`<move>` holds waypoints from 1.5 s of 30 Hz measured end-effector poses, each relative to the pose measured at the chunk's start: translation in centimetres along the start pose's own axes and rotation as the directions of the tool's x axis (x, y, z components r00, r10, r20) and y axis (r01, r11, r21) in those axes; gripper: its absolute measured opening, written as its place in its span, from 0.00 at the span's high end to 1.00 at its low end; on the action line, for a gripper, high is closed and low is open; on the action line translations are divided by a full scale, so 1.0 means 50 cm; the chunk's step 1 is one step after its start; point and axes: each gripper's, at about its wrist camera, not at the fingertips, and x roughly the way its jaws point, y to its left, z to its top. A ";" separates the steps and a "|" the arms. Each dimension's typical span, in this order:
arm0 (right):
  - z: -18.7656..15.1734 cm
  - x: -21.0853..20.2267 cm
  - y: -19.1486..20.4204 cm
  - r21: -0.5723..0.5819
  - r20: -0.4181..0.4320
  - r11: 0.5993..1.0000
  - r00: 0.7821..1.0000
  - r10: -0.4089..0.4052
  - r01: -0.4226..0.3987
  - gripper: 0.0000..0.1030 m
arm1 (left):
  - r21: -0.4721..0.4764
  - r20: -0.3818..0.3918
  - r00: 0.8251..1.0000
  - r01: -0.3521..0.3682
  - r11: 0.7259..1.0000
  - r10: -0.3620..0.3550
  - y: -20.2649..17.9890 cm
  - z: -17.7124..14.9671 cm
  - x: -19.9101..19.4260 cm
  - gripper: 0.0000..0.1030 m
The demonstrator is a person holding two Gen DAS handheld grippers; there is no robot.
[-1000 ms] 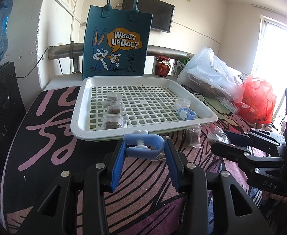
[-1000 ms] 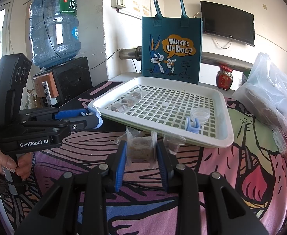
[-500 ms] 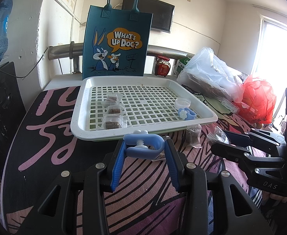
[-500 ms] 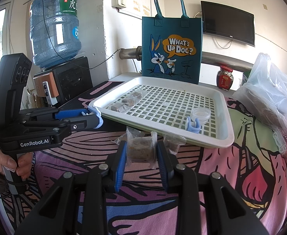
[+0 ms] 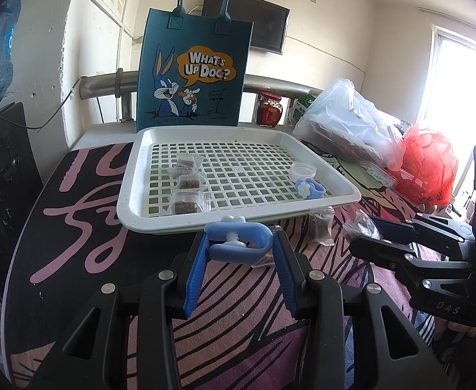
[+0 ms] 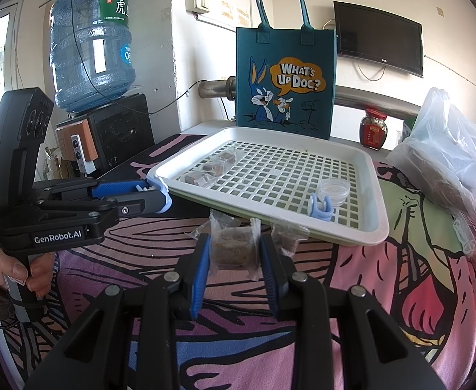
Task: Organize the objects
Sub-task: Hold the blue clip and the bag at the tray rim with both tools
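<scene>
Nothing has moved since a second ago; both of my tools hang where they were, just in front of the near edge of the white tray (image 5: 238, 136). That tells me I am paused with both grabs done and the drops not yet made.

My left tool (image 5: 238, 253) is closed on a blue clip (image 5: 238, 243), held above the table (image 5: 85, 227) just short of the tray. My right tool (image 6: 233, 253) is closed on a wrapped snack (image 6: 233, 250), also near the tray's front edge.

In the tray, three wrapped snacks (image 5: 186, 182) lie in a row on the left, and a second blue clip (image 5: 309, 190) sits by a small clear dish (image 5: 303, 170) on the right. Two more snack packets (image 5: 320, 229) lie on the table just near the tray.

I think the clip goes right, the snack goes left.
</scene>
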 end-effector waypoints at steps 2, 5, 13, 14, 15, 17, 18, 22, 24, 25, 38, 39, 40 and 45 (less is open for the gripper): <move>0.001 0.001 -0.001 0.000 0.000 1.000 1.000 0.000 0.000 0.71 | 0.000 -0.001 1.000 0.000 1.000 0.000 0.000 0.000 0.000 0.62; 0.001 0.001 -0.001 0.000 0.000 1.000 1.000 0.000 0.000 0.71 | -0.001 -0.001 1.000 0.000 1.000 0.000 0.000 -0.001 0.000 0.62; 0.000 0.000 -0.001 0.000 -0.001 1.000 1.000 0.000 0.000 0.71 | -0.001 -0.002 1.000 0.000 1.000 0.000 0.001 0.000 0.000 0.62; 0.000 0.000 0.000 0.000 -0.001 1.000 1.000 0.001 -0.001 0.71 | -0.001 -0.002 1.000 0.001 1.000 -0.001 0.001 0.000 0.000 0.62; -0.001 0.000 0.001 0.000 -0.001 1.000 1.000 0.001 -0.001 0.71 | -0.001 -0.002 1.000 0.001 1.000 -0.001 0.001 0.000 0.000 0.62; -0.001 0.000 0.001 0.001 0.000 1.000 1.000 0.001 -0.001 0.71 | -0.001 -0.002 1.000 0.001 1.000 -0.001 0.001 0.000 0.000 0.62; 0.000 0.001 -0.001 0.000 -0.001 1.000 1.000 0.001 -0.001 0.71 | -0.001 -0.003 1.000 0.001 1.000 -0.001 0.001 0.000 0.001 0.62; 0.001 0.001 -0.002 0.000 -0.001 1.000 1.000 0.001 -0.001 0.71 | -0.002 -0.004 1.000 0.001 1.000 -0.001 0.002 -0.001 0.002 0.62; 0.001 0.001 -0.001 0.000 -0.001 1.000 1.000 0.001 -0.001 0.71 | -0.001 -0.005 1.000 0.002 1.000 -0.002 0.002 -0.002 0.002 0.62; 0.002 0.001 -0.002 0.000 -0.001 1.000 1.000 0.001 -0.001 0.71 | -0.001 -0.005 1.000 0.002 1.000 -0.002 0.002 -0.002 0.002 0.62; 0.002 0.001 0.000 0.000 -0.001 1.000 1.000 0.000 0.000 0.71 | 0.001 -0.010 1.000 0.003 1.000 -0.003 0.000 -0.006 0.004 0.62; 0.001 0.001 0.001 0.000 -0.001 1.000 1.000 0.000 0.000 0.71 | 0.001 -0.010 1.000 0.003 1.000 -0.003 -0.001 -0.007 0.003 0.62; 0.002 0.001 0.000 -0.001 -0.001 1.000 1.000 0.002 -0.002 0.71 | 0.000 -0.011 1.000 0.003 1.000 -0.003 0.000 -0.005 0.004 0.62; 0.002 0.001 0.001 -0.001 -0.001 1.000 1.000 0.002 -0.002 0.71 | 0.000 -0.014 1.000 0.004 1.000 -0.004 -0.003 -0.007 0.004 0.62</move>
